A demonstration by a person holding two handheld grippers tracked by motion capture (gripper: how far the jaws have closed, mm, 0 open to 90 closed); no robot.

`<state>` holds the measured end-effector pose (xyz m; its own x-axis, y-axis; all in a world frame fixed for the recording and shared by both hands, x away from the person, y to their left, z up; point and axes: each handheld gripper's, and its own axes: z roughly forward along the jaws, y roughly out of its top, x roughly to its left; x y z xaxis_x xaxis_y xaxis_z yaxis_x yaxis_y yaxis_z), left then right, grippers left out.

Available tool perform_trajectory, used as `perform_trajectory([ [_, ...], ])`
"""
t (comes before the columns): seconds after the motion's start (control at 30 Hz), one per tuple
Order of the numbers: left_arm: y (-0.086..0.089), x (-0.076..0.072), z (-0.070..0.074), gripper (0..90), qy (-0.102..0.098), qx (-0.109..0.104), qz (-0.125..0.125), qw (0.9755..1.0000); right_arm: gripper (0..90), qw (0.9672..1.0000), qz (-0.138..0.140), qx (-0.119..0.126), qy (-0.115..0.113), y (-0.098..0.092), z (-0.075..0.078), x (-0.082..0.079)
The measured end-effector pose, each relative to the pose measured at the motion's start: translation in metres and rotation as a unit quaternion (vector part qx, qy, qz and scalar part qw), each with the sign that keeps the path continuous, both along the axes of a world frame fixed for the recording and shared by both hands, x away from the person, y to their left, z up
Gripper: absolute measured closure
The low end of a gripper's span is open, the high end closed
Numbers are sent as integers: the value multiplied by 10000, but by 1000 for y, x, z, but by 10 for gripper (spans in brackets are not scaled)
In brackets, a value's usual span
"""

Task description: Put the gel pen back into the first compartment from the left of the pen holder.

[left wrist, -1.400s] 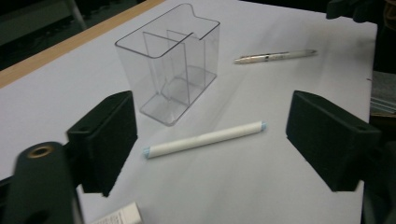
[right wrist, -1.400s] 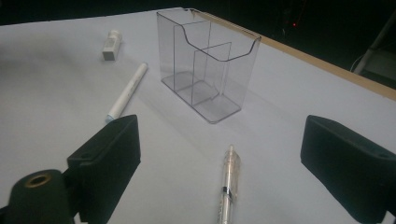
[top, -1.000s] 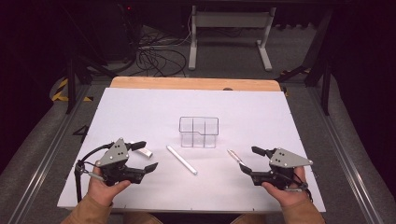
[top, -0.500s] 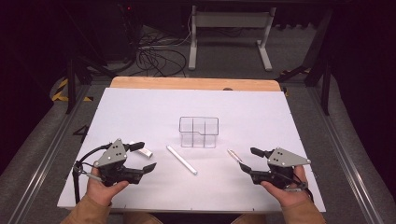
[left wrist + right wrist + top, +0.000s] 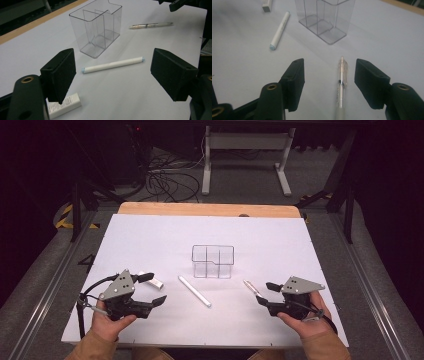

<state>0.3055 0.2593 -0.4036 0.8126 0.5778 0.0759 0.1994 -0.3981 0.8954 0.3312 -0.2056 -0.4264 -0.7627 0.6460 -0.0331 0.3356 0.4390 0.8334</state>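
Pen (image 5: pixel 341 82) lies between right claw (image 5: pixel 328 82) jaws, closing, untouched.

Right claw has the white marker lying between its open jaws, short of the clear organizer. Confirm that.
Not the white marker: the right gripper view shows the clear pen lying between the open jaws of the right claw, short of the clear organizer. The jaws have just been closing, not yet pressing it.

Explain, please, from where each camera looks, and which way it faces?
High view: above the person's side, facing forward and down on the table; both hands and forearms show, with the left tool and right tool.
Left gripper view: rides on the left tool, facing the white marker and clear organizer.
Right gripper view: rides on the right tool, with the pen between its open jaws.
All share the organizer, marker and pen.
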Motion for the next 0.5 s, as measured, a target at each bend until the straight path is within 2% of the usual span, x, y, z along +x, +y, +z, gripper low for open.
perform_trajectory([
  [0.17, 0, 0, 0, 213, 4, 17, 7, 10000, 421, 9986, -27, -501, 142, 0, -2, 2],
  [0.37, 0, -1, -1, 213, 10, 40, 13, 10000, 448, 9945, -148, -949, 422, -2, -7, 3],
  [0.5, 0, -1, -1, 212, 2, 60, 9, 10000, 454, 9919, -190, -1134, 541, -4, -11, 3],
])
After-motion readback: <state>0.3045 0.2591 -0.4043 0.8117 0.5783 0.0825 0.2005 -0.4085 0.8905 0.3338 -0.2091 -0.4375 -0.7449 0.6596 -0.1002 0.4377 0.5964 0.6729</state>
